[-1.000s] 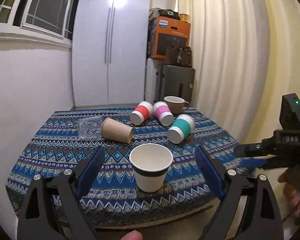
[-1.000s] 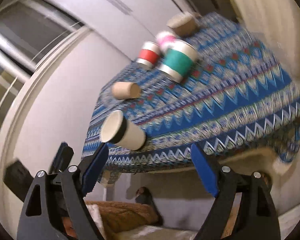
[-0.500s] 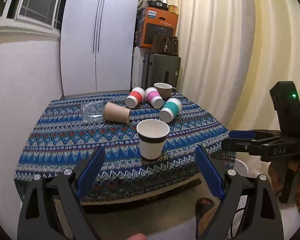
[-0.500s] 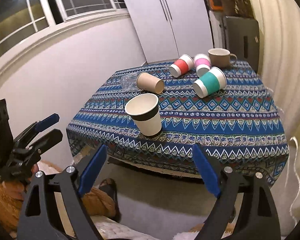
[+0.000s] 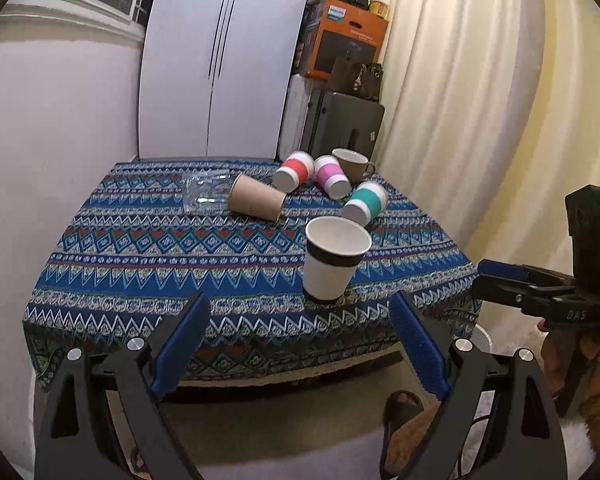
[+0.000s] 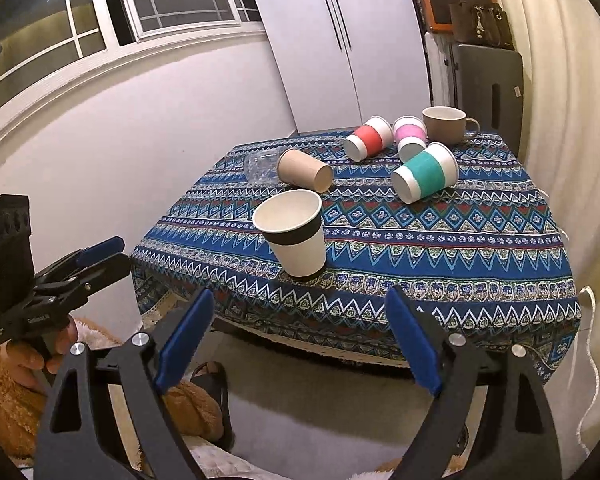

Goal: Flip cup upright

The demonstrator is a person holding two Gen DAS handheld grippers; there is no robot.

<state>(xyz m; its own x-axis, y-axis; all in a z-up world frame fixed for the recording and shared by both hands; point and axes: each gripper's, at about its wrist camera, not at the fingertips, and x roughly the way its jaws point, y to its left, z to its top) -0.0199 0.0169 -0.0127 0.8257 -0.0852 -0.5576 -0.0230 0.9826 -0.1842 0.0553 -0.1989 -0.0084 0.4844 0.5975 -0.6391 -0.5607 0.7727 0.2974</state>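
A white paper cup with a black band [image 5: 332, 260] stands upright near the table's front edge; it also shows in the right wrist view [image 6: 294, 234]. Behind it lie a brown paper cup [image 5: 256, 199], a teal-banded cup [image 5: 365, 203], a red-banded cup [image 5: 294, 171] and a pink-banded cup [image 5: 331, 176], all on their sides. My left gripper [image 5: 300, 344] is open and empty, held back below the table's front edge. My right gripper [image 6: 298, 346] is open and empty, also off the table. Each gripper shows in the other's view, at the far side.
A brown mug [image 6: 444, 124] stands upright at the back. A clear plastic cup [image 5: 204, 194] lies beside the brown cup. The patterned tablecloth [image 5: 160, 256] hangs over the table's front. A wall is at left, curtains at right, a white wardrobe behind.
Both grippers have pulled back from the table and lower, so the white cup is farther away. The right wrist view has levelled out. The cups have not moved.
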